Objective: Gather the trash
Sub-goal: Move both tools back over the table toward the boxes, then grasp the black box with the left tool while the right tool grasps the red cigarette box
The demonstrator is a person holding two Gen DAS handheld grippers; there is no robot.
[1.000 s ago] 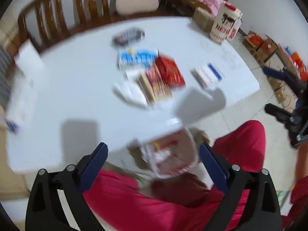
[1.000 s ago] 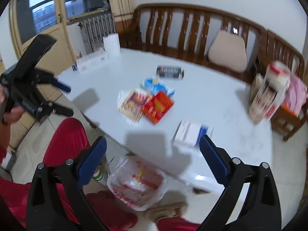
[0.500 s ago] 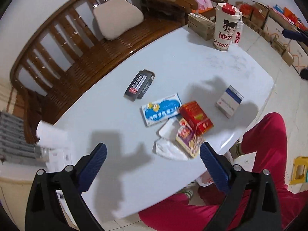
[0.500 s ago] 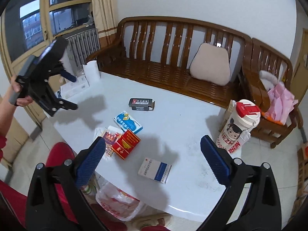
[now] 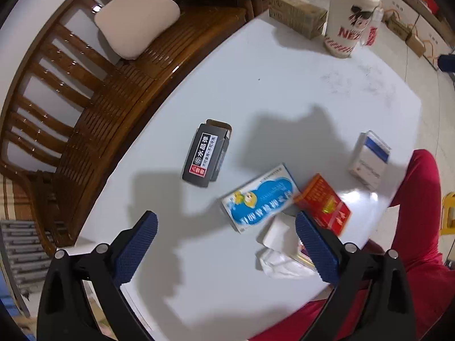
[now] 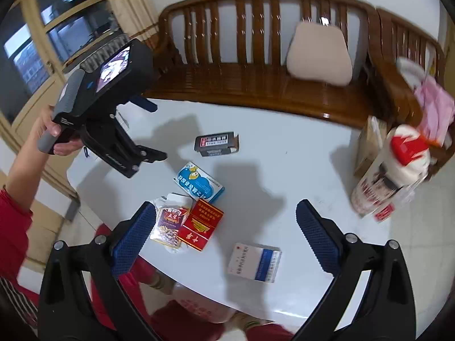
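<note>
On the white table (image 5: 284, 85) lie a black box (image 5: 206, 153), a blue-and-white box (image 5: 260, 199), a red box (image 5: 324, 203), a white-and-blue box (image 5: 369, 157) and crumpled white wrappers (image 5: 280, 251). The same boxes show in the right wrist view: black (image 6: 217, 143), blue-and-white (image 6: 199, 182), red (image 6: 200, 224), white-and-blue (image 6: 254, 261), and a purple snack packet (image 6: 167, 226). My left gripper (image 5: 226, 245) is open and empty above the table's near left part. My right gripper (image 6: 226, 237) is open and empty above the table's near edge. The left gripper also shows in the right wrist view (image 6: 148, 130).
A tall white Nezha cup with a red lid (image 5: 347, 14) and a cardboard box (image 5: 295, 14) stand at the table's far end. A wooden bench (image 6: 256, 65) with a beige cushion (image 6: 318, 54) runs behind the table. A plastic bag (image 6: 199, 304) sits on the floor by my red-trousered legs.
Both grippers have risen from low by the floor bag to above the table. The left gripper has moved in closer over the boxes. Both stay open and empty.
</note>
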